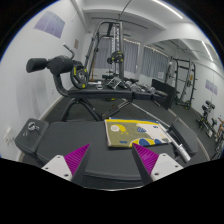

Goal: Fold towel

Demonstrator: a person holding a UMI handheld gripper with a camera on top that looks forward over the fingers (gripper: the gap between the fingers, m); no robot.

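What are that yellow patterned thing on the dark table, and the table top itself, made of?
The yellow towel, just ahead of the open gripper, looks like soft printed fabric: it lies flat with a matte, patterned face. The table seems covered in a dark, dull sheet, perhaps rubber or vinyl; I cannot tell which.

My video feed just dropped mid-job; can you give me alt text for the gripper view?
The gripper is open, its pink-padded fingers hovering over a dark bench surface and holding nothing. Just ahead of them lies a flat, yellow-patterned towel. Beyond is a gym room with weight machines.
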